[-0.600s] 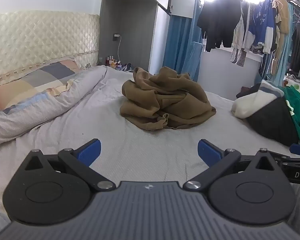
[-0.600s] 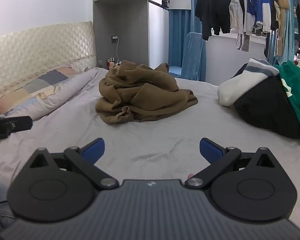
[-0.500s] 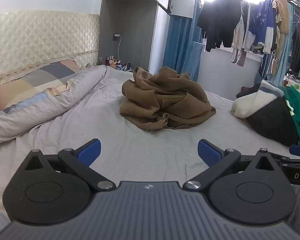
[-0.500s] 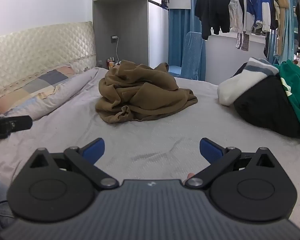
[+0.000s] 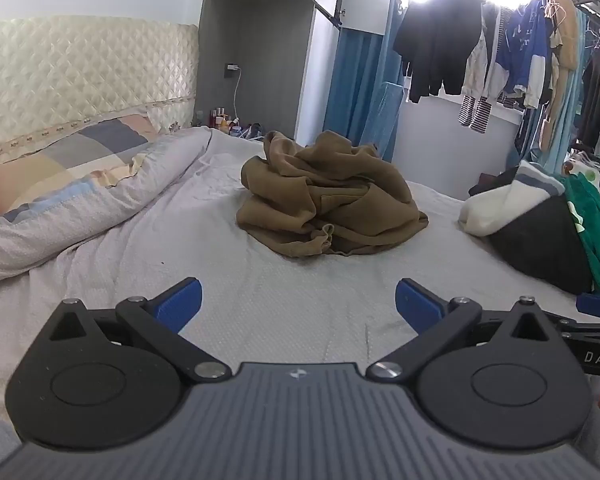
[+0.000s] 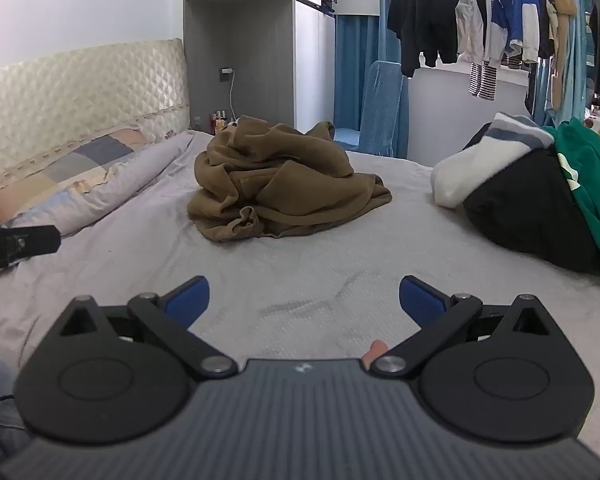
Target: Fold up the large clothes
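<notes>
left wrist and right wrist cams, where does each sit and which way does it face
Left wrist: sits behind the open left gripper, low over the bed, facing the crumpled brown garment; the right gripper's tip and a bit of hand show at the right edge.
Right wrist: behind the open right gripper, same heading; the left gripper's tip shows at the left edge.
Shared: garment, pillow, clothes pile, hanging laundry.

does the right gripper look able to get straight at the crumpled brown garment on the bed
Probably yes. The right gripper is open and empty, and only bare grey bedsheet lies between it and the crumpled brown garment ahead. The black and white clothes pile sits off to the side.
</notes>
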`<state>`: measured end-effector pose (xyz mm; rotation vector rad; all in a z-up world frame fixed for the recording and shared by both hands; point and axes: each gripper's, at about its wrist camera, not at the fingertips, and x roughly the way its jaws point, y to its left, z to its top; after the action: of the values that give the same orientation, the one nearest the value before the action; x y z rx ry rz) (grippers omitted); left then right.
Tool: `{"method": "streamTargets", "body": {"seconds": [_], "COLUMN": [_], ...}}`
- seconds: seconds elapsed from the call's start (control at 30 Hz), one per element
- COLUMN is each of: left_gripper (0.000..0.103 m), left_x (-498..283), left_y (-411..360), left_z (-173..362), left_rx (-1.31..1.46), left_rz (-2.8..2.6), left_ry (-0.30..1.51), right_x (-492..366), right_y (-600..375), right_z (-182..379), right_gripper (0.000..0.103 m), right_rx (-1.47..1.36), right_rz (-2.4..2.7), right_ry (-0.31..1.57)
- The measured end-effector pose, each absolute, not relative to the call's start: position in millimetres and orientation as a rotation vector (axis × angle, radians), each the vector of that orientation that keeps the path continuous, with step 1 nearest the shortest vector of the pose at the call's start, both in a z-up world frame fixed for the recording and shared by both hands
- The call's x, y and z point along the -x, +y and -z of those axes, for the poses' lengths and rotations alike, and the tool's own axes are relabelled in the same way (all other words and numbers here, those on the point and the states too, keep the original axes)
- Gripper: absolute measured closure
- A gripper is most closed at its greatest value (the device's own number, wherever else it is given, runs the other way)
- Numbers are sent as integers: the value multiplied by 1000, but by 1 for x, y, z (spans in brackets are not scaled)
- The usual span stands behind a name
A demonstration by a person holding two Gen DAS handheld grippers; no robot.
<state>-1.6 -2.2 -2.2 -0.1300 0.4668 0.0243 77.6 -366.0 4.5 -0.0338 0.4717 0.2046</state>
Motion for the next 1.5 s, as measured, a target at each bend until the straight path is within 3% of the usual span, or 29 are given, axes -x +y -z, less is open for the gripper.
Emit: {"method": "streamTargets", "body": {"seconds": [1.5], "left_gripper": [0], "left_x": [13], "left_y": [3], "left_z": [4], "left_rx": [149], "left_rz": [-20], "left_ry": [465], "right_x": [-76], "right_y": [-365], "right_z": [-3], "right_gripper": [0], "right_rx": [37], "right_rz": [-210], "right_ry": [495]}}
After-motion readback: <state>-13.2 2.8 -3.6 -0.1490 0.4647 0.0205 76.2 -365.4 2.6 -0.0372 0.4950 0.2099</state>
